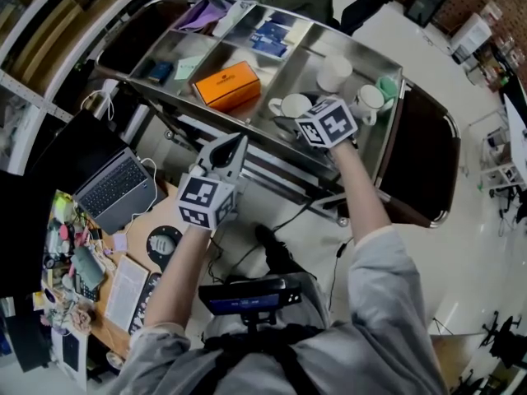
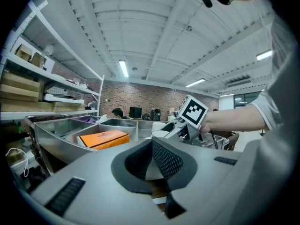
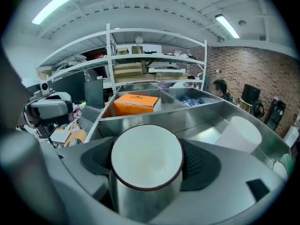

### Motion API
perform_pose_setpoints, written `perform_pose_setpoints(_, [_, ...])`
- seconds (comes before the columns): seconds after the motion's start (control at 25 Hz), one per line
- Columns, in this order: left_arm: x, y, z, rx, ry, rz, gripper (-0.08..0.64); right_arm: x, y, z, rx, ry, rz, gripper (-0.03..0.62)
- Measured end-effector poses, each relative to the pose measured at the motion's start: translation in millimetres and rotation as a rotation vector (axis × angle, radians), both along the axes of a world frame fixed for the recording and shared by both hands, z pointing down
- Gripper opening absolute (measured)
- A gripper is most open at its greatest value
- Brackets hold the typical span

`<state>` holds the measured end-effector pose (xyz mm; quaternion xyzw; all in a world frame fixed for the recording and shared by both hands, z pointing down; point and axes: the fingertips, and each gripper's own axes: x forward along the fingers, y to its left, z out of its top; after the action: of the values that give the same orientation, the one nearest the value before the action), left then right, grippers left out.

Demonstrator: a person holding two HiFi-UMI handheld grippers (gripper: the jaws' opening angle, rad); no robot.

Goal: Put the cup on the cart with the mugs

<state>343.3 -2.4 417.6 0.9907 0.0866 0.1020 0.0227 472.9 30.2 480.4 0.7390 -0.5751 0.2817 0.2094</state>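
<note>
Jaws: right gripper (image 3: pixel 149 161) gripping cup (image 3: pixel 145 193) | left gripper (image 2: pixel 157 162) together | orange box (image 1: pixel 227 85) lettering illegible
</note>
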Motion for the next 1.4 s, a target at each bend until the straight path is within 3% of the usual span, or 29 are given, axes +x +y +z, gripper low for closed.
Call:
perform_pose_setpoints(0.36, [-5, -3, 4, 0.000, -0.007, -0.008, 0.003, 4, 1, 3, 0.026, 0.027, 0.024, 0.416])
perform_pose_setpoints(0.88, [-21, -6, -7, 0.002, 0.016, -0.012, 0.003, -1, 15, -48, 0.123, 0.112, 0.117, 0.431])
perform_pose_setpoints(1.32, [-64, -12, -23, 0.013, 0.046, -0.026, 0.003, -75, 45, -97, 0.281, 0.163, 0.163, 0.425])
perform_pose_setpoints(1.4, [-73, -13, -25, 0.014, 0.050, -0.033, 0.003, -85, 51, -99, 0.292, 0.175, 0.181, 0.362])
